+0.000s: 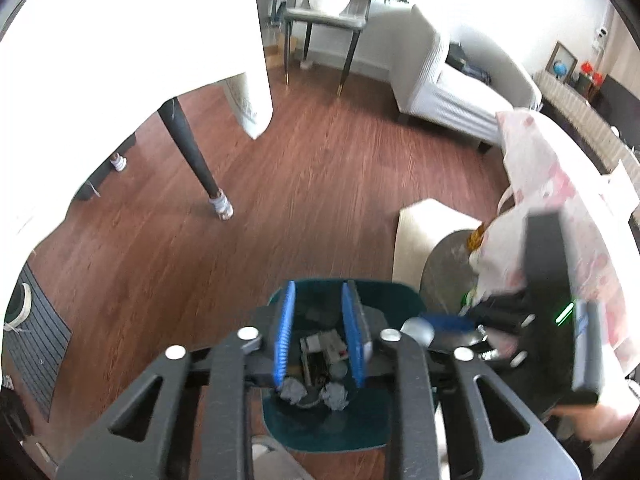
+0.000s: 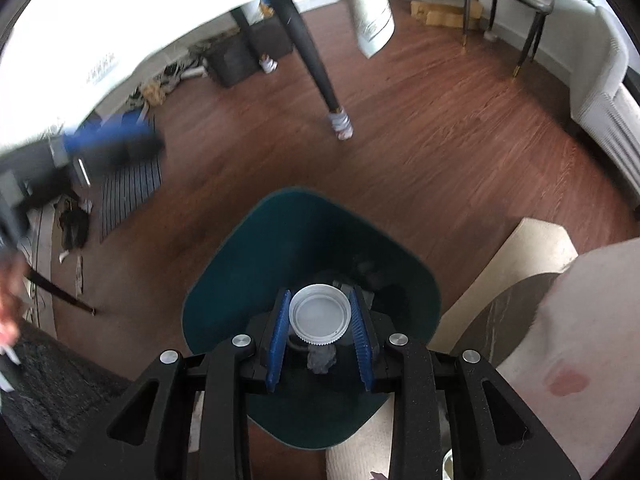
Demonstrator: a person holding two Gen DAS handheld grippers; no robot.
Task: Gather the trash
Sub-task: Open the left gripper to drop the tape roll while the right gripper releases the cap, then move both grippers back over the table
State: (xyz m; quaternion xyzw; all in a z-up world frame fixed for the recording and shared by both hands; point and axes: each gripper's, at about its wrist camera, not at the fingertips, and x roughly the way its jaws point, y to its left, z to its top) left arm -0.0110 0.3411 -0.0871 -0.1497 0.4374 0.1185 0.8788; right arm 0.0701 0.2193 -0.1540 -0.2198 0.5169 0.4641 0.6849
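- Right gripper (image 2: 320, 344) jaws pinched a white lid (image 2: 320, 315) directly above the teal bin (image 2: 224, 280).
- Left gripper (image 1: 320, 336) jaws stood spread, empty.
- Crumpled paper (image 1: 294, 391) was already binned below them; the lid was not yet released.

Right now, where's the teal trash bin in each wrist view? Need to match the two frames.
Left wrist: teal trash bin sits bottom centre, directly under the open left gripper, with crumpled paper inside.
Right wrist: bin fills the lower centre, rim at; the right gripper holds a white plastic lid above it.
Shared landmark: the black table leg with a wrapped foot.
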